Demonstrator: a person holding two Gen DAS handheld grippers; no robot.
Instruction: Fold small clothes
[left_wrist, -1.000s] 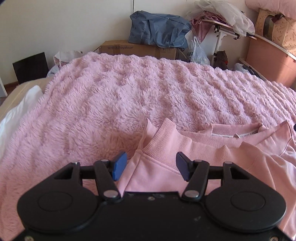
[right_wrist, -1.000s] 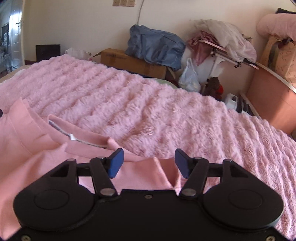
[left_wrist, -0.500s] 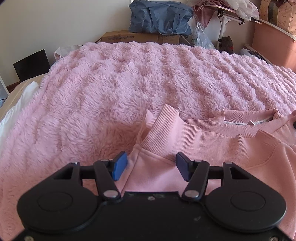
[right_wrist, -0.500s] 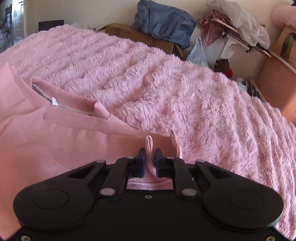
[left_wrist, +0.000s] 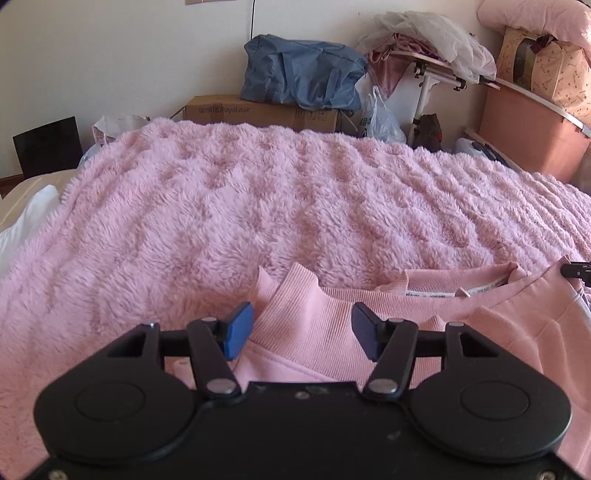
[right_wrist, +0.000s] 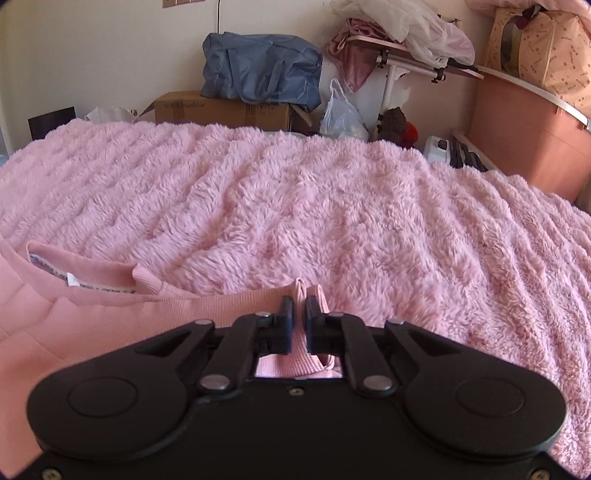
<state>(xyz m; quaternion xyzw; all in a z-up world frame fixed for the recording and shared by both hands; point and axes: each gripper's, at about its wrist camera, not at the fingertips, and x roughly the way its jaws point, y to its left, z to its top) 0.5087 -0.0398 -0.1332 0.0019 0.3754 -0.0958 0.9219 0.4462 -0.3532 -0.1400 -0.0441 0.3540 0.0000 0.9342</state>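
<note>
A pink sweatshirt (left_wrist: 461, 325) lies on the fluffy pink blanket (left_wrist: 295, 206), its ribbed hem folded up near the neckline with the white label. My left gripper (left_wrist: 302, 334) is open, its blue pads on either side of the ribbed hem corner (left_wrist: 295, 306). My right gripper (right_wrist: 299, 321) is shut on the other ribbed corner of the sweatshirt (right_wrist: 110, 332), with a pinch of fabric standing up between the pads. The right gripper's tip shows at the far right edge of the left wrist view (left_wrist: 578, 271).
The blanket (right_wrist: 332, 214) covers the whole bed. Beyond its far edge stand a cardboard box (left_wrist: 258, 110) with a blue bag (left_wrist: 303, 79) on it, a plastic bag (left_wrist: 380, 122), a cluttered side table (left_wrist: 436, 66) and a pink storage bin (left_wrist: 528, 133).
My right gripper went from open to shut on the sweatshirt's ribbed corner. Both views have tilted down and back up. My left gripper stayed open around the other corner.
</note>
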